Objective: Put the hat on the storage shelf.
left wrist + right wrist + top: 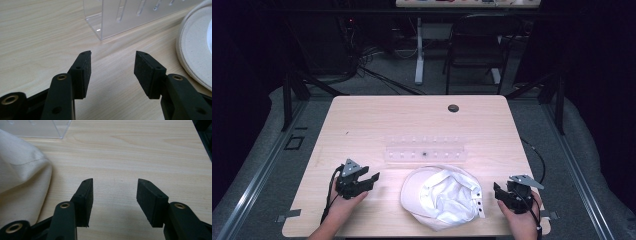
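A white cap (443, 196) lies upside down near the table's front edge, its brim (197, 52) toward the left. Behind it stands a clear acrylic rack (426, 149) with slots; its corner (105, 22) shows in the left gripper view. My left gripper (373, 179) rests on the table left of the cap, open, nothing between its jaws (112, 67). My right gripper (498, 191) sits right of the cap, open and empty (115, 195), with the cap's cloth (20, 177) just to its left.
The light wooden table (362, 120) has a round cable hole (453, 108) at the back. A chair (477, 45) and a desk leg (419, 50) stand beyond the table. Cables trail on the floor. Bare wood lies around both grippers.
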The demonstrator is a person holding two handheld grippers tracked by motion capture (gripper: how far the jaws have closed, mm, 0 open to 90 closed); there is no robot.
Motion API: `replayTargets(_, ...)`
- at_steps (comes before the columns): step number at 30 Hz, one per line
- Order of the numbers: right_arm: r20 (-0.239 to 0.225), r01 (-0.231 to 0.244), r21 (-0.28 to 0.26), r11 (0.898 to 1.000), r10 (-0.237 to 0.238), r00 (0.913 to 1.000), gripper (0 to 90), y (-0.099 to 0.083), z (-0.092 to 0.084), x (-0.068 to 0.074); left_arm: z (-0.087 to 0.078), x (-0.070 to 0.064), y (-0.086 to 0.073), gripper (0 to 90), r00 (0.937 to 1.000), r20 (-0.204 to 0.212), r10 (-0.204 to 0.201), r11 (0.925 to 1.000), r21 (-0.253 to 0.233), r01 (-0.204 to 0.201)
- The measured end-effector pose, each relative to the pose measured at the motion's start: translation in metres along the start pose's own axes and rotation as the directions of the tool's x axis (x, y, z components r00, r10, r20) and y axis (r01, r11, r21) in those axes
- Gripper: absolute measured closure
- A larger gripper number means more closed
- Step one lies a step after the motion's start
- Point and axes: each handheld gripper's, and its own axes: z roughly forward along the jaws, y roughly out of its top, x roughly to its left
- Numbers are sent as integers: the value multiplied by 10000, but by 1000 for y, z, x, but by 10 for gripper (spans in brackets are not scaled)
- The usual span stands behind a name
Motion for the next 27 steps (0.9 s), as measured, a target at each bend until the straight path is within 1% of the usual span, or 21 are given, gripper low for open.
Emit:
replayTargets(2, -81, -38, 201, 9998, 40, 10000, 470, 3, -4, 0, 0, 1, 0, 475, 10000, -80, 36, 10000, 47, -36)
replayTargets(3, -202, -115, 280, 9995, 121, 9997, 465, 5, -5, 0, -1, 2, 0, 475, 9998, -160, 96, 9999, 61, -95)
replayTargets(4, -206, -126, 391, 9992, 135, 9997, 463, 6, -7, 0, -1, 2, 0, 475, 9997, -225, 81, 10000, 51, -80)
replayTargets(8, -405, -146, 1011, 9948, 187, 9990, 462, 13, -11, 1, -3, 8, 0, 471, 9993, -329, -169, 9999, 31, 170)
replayTargets(10, -582, -174, 1416, 9898, 259, 9980, 463, 17, -13, 1, -2, 10, -1, 471, 9986, -345, -392, 9992, 87, 395)
replayTargets(11, -582, -174, 1416, 9898, 259, 9980, 463, 17, -13, 1, -2, 10, -1, 471, 9986, -345, -392, 9992, 87, 395)
replayTargets(12, -682, -212, 1668, 9858, 330, 9971, 467, 21, -14, 2, -2, 11, -1, 471, 9988, -335, -371, 9992, 119, 375)
replayTargets(13, -703, -265, 1744, 9843, 393, 9968, 468, 22, -15, 2, -1, 11, -1, 471, 9985, -339, -433, 9990, 113, 437)
replayTargets(14, -751, -236, 1894, 9816, 385, 9964, 472, 25, -15, 2, -1, 11, -1, 471, 9986, -330, -408, 9990, 148, 413)
replayTargets(15, -737, -329, 2002, 9792, 485, 9961, 472, 26, -16, 3, -1, 11, -1, 471, 9986, -334, -402, 9990, 161, 407)
replayTargets(19, -963, -307, 2485, 9681, 562, 9938, 483, 35, -19, 5, -1, 10, -2, 471, 9990, -290, -334, 9993, 183, 340)
replayTargets(21, -1084, -266, 2683, 9630, 576, 9924, 485, 38, -20, 7, -1, 10, -2, 471, 9993, -263, -255, 9995, 173, 259)
replayTargets(25, -1285, -182, 2969, 9547, 589, 9900, 482, 42, -24, 10, -1, 8, -3, 471, 9995, -231, -215, 9995, 223, 220)
replayTargets(26, -1380, -168, 3076, 9514, 621, 9885, 482, 44, -25, 11, -1, 8, -3, 471, 9995, -233, -202, 9996, 203, 207)
replayTargets(27, -1400, -197, 3100, 9505, 661, 9879, 482, 44, -25, 12, -1, 8, -3, 472, 9996, -243, -166, 9996, 213, 171)
